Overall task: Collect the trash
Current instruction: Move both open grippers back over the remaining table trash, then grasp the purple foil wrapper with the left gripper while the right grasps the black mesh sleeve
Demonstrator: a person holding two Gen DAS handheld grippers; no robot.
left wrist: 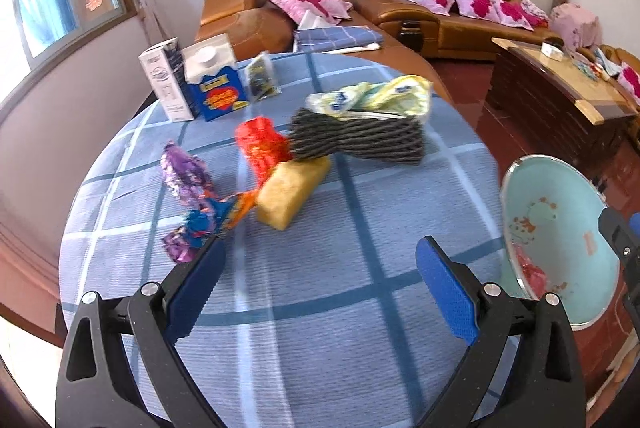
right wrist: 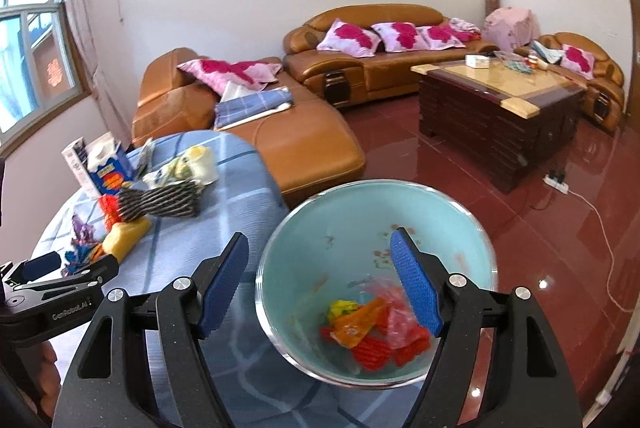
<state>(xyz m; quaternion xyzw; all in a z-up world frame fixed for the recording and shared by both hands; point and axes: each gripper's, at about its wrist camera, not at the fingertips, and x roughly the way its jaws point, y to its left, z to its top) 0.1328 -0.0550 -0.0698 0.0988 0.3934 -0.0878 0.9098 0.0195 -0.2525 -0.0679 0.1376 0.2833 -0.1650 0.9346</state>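
Note:
On the blue plaid tablecloth point(left wrist: 320, 328) lie a purple wrapper point(left wrist: 184, 172), a blue and orange wrapper point(left wrist: 218, 216), a red wrapper point(left wrist: 262, 144) and a yellow sponge point(left wrist: 292, 188). My left gripper point(left wrist: 322, 248) hangs open just in front of them, nothing between its fingers, its left fingertip close to the blue and orange wrapper. A pale blue basin point(right wrist: 320, 228) at the table's right edge holds red, orange and yellow wrappers point(right wrist: 360, 328). My right gripper point(right wrist: 320, 238) is open above the basin, empty. The basin point(left wrist: 560, 196) also shows in the left wrist view.
A striped grey cloth point(left wrist: 360, 136), a yellow-white packet point(left wrist: 372, 98), a blue milk carton point(left wrist: 216, 84) and a white box point(left wrist: 164, 80) stand farther back on the table. Beyond are brown sofas point(right wrist: 360, 40), a wooden coffee table point(right wrist: 500, 108) and red floor.

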